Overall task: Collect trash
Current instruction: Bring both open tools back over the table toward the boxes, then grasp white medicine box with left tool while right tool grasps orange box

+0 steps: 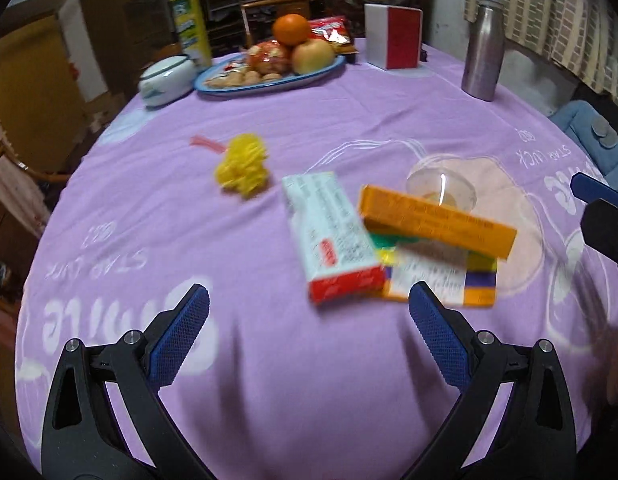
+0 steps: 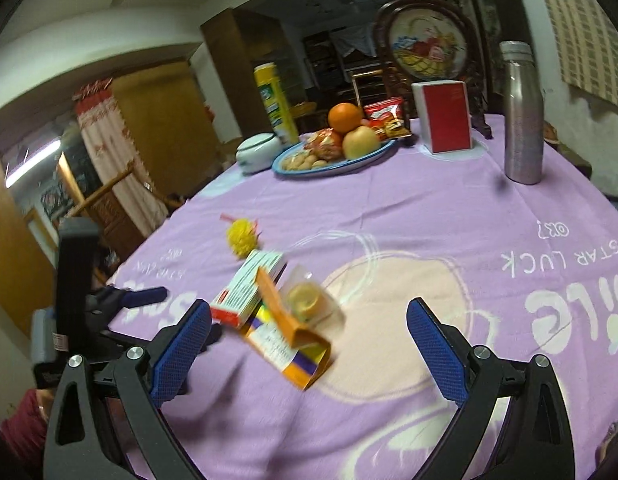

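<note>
Left gripper (image 1: 309,304): jaws spread wide, nothing held between the blue pads (image 1: 181,336); its black arms are seen at the bottom of its own view. Right gripper (image 2: 309,316): jaws likewise spread wide and empty. Each gripper is partly seen at the edge of the other's view.

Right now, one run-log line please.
left gripper: open, empty | right gripper: open, empty | white-red box, orange box, plastic cup: piled, untouched
</note>
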A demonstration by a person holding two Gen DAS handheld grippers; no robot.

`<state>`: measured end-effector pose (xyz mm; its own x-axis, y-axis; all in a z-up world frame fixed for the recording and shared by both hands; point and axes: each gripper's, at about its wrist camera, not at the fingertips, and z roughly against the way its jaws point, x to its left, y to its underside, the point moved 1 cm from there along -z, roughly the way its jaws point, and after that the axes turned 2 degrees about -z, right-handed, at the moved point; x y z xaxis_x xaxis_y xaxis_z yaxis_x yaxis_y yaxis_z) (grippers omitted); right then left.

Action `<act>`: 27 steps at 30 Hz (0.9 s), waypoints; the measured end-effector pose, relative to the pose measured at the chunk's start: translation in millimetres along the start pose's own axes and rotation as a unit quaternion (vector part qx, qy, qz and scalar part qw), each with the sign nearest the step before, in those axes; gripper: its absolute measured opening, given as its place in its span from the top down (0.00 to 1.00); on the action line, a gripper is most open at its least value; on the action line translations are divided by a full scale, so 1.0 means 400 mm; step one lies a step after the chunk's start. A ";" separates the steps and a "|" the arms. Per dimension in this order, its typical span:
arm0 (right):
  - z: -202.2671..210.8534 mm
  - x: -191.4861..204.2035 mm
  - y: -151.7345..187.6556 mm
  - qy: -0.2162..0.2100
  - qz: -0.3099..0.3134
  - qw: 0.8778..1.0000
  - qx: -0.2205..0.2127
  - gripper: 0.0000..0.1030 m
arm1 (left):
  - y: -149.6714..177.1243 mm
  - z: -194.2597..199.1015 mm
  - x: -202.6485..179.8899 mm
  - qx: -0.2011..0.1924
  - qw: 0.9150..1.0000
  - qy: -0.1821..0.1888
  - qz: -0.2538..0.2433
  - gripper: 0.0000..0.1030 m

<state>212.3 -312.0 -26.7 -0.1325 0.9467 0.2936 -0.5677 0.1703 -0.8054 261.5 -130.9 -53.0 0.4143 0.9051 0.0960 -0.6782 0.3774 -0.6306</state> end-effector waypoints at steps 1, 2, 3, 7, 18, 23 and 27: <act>-0.005 -0.009 -0.001 -0.002 -0.007 1.000 -0.001 0.06 | -0.011 -0.014 -0.006 0.004 1.000 0.005 -0.004 0.06; -0.014 -0.023 0.001 -0.002 -0.015 1.000 0.000 0.06 | -0.019 -0.028 -0.009 0.009 1.000 0.010 -0.007 0.06; -0.024 -0.033 0.001 0.000 -0.019 1.000 0.001 0.06 | -0.032 -0.051 -0.015 0.016 1.000 0.012 -0.012 0.06; -0.045 -0.051 0.005 0.007 -0.029 0.999 0.020 0.06 | -0.048 -0.097 -0.005 0.028 0.999 0.003 -0.024 0.06; -0.066 -0.012 0.028 0.015 0.012 0.999 0.046 0.06 | -0.007 -0.089 0.173 0.021 0.997 -0.047 0.051 0.06; -0.082 -0.012 0.032 0.008 0.006 0.998 0.066 0.06 | -0.011 -0.100 0.138 0.021 0.999 -0.047 0.014 0.06; -0.084 -0.015 0.034 0.006 -0.001 0.998 0.069 0.06 | -0.021 -0.113 0.097 0.003 0.997 -0.062 -0.037 0.06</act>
<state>232.6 -306.4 -56.7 -0.1225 0.9495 0.2887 -0.6750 0.1335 -0.7256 310.6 -108.0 -78.7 0.3852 0.8919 0.2371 -0.6518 0.4448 -0.6143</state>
